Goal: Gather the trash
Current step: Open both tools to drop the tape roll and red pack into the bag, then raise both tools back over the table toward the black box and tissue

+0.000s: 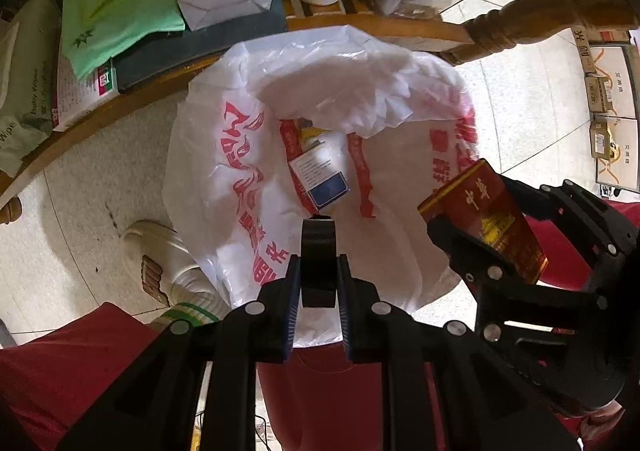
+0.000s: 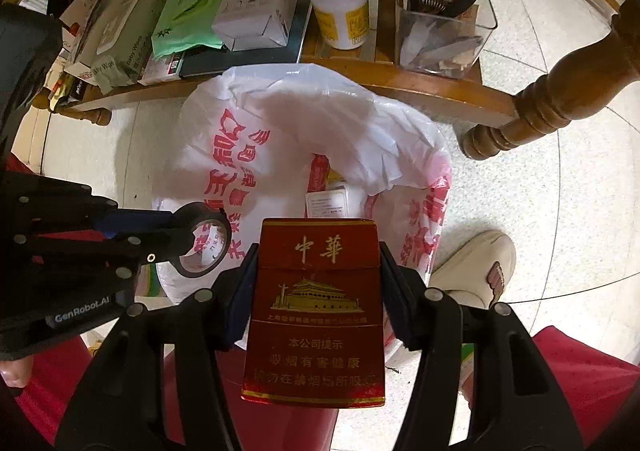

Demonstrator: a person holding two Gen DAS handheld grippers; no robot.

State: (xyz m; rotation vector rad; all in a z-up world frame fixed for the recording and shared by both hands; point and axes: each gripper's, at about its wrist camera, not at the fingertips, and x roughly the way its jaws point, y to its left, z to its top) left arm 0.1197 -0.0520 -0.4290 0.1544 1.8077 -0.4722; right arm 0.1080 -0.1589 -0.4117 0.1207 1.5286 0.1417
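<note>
A white plastic bag (image 1: pixel 224 179) with red print lines a bin on the floor, its mouth wide; a blue-and-white carton (image 1: pixel 320 179) lies inside. My left gripper (image 1: pixel 319 283) is shut on a black tape roll (image 1: pixel 318 259), held edge-on above the bag's near rim. From the right wrist that tape roll (image 2: pixel 204 239) shows as a ring at the left gripper (image 2: pixel 176 241). My right gripper (image 2: pixel 316 291) is shut on a red cigarette pack (image 2: pixel 316 311) with gold print, over the bag (image 2: pixel 320 119). In the left view the pack (image 1: pixel 484 219) and right gripper (image 1: pixel 476 247) hang over the bag's right rim.
A cluttered wooden table (image 2: pixel 400 83) stands behind the bin, with a white bottle (image 2: pixel 344 7), a clear box (image 2: pixel 444 39), wipes and cartons. A turned table leg (image 2: pixel 540 107) is at the right. A person's slippered feet (image 1: pixel 160 263) (image 2: pixel 476 271) and red trousers flank the bin.
</note>
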